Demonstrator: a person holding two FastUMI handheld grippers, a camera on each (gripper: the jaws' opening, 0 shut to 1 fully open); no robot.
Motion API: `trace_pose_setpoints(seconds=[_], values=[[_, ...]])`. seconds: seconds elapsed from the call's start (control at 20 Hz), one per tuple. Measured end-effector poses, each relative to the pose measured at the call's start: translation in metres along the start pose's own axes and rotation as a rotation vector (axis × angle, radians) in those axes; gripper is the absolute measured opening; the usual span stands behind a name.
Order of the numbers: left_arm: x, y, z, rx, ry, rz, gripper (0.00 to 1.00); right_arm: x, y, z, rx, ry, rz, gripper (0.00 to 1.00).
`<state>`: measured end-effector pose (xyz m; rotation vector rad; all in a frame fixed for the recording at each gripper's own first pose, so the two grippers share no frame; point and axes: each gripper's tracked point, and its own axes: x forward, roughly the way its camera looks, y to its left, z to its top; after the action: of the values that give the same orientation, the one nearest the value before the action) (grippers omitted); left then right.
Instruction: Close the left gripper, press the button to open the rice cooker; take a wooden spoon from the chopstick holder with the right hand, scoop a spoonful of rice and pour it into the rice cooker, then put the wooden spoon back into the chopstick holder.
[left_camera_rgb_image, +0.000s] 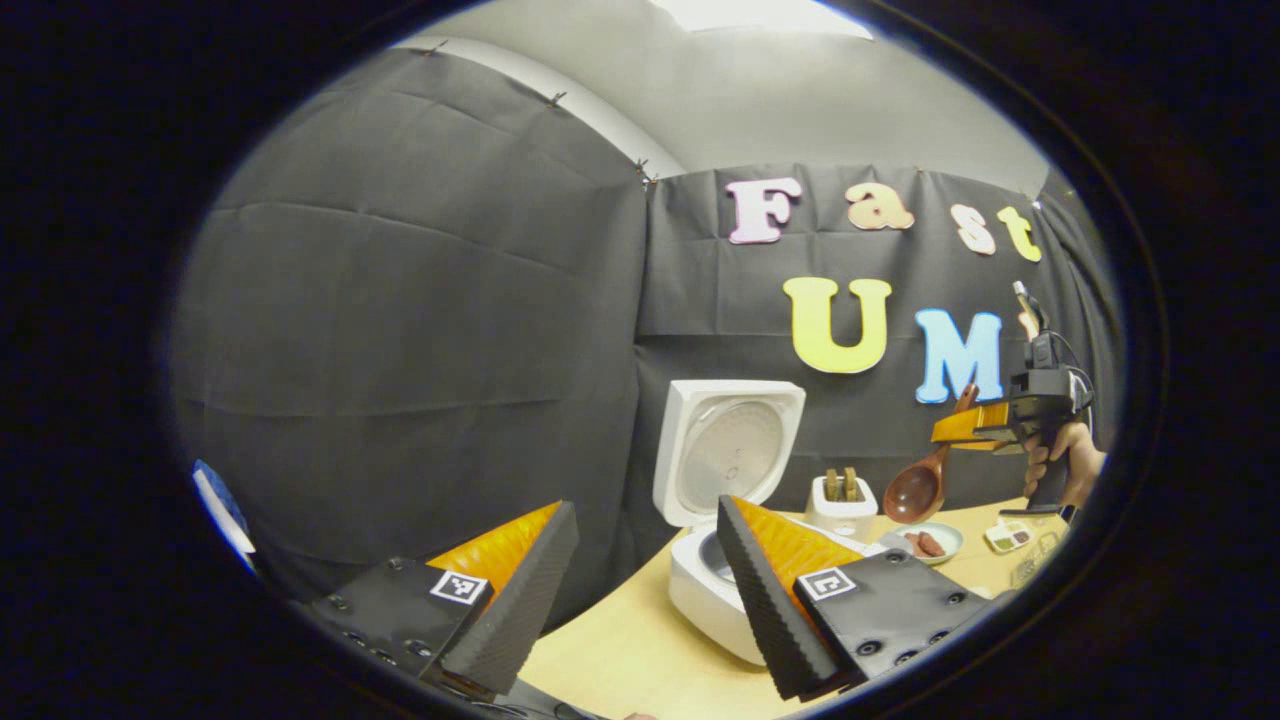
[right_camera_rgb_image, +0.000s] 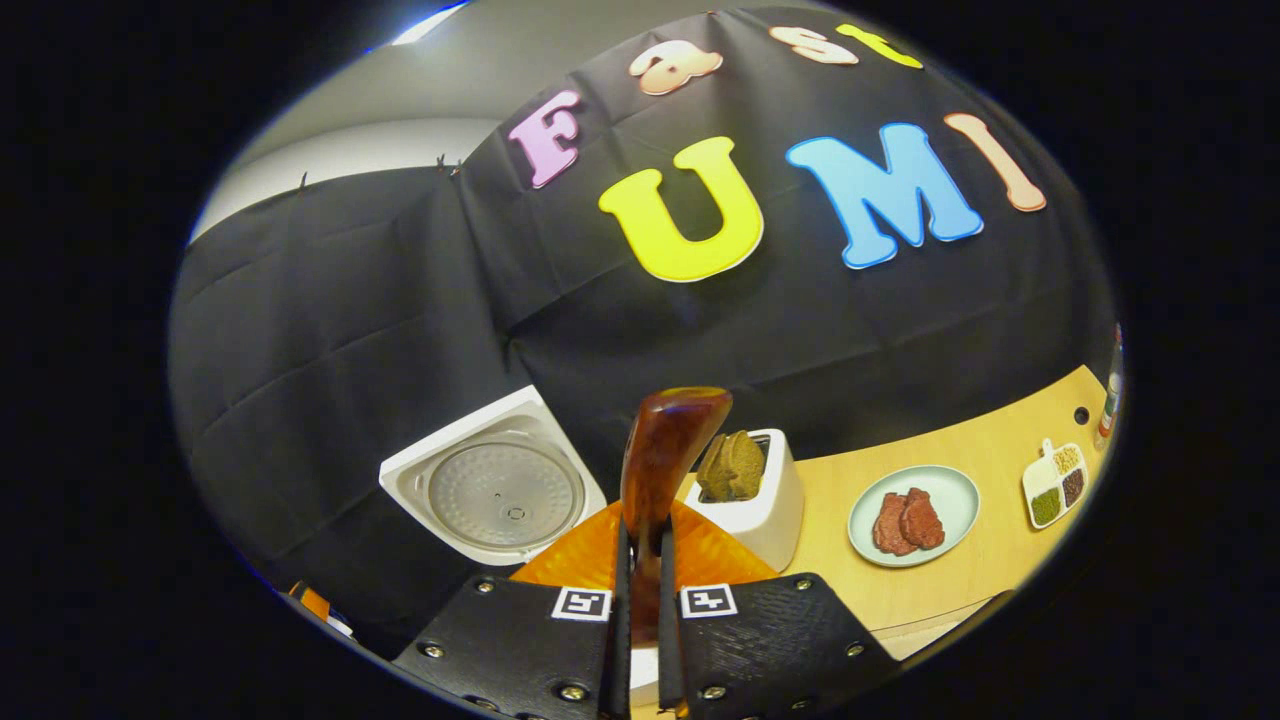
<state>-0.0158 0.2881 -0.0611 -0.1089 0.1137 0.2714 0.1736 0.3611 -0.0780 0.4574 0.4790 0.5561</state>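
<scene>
No readable text, brand or number stands on any object. The only signs are small square black-and-white coded markers on the left claw (left_camera_rgb_image: 640, 590), lower centre, and on the right claw (right_camera_rgb_image: 645, 600), bottom centre; they carry no letters.

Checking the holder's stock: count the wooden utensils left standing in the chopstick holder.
2. Both stand side by side in the white chopstick holder, their tops poking above its rim, right of the open rice cooker. More may sit hidden inside. The wooden spoon is out, clamped in the right tool.
</scene>
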Motion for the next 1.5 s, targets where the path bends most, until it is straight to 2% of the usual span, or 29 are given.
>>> trace_pose_setpoints(seconds=[0.4, 0.8, 1.25, 1.5], values=[[-0.001, -0.058, 0.01, 0.002, -0.01, -0.087, 0.97, -0.055, -0.081, 0.026, 0.068, -0.065, -0.115, 0.11], [-0.004, -0.123, 0.019, 0.005, -0.019, -0.178, 0.95, -0.118, -0.171, 0.043, 0.084, -0.117, -0.259, 0.11], [-0.008, -0.183, 0.028, 0.029, -0.027, -0.256, 0.97, -0.18, -0.265, 0.04, 0.113, -0.155, -0.421, 0.11], [-0.011, -0.207, 0.03, 0.035, -0.029, -0.277, 0.97, -0.207, -0.309, 0.027, 0.072, -0.152, -0.524, 0.11]])
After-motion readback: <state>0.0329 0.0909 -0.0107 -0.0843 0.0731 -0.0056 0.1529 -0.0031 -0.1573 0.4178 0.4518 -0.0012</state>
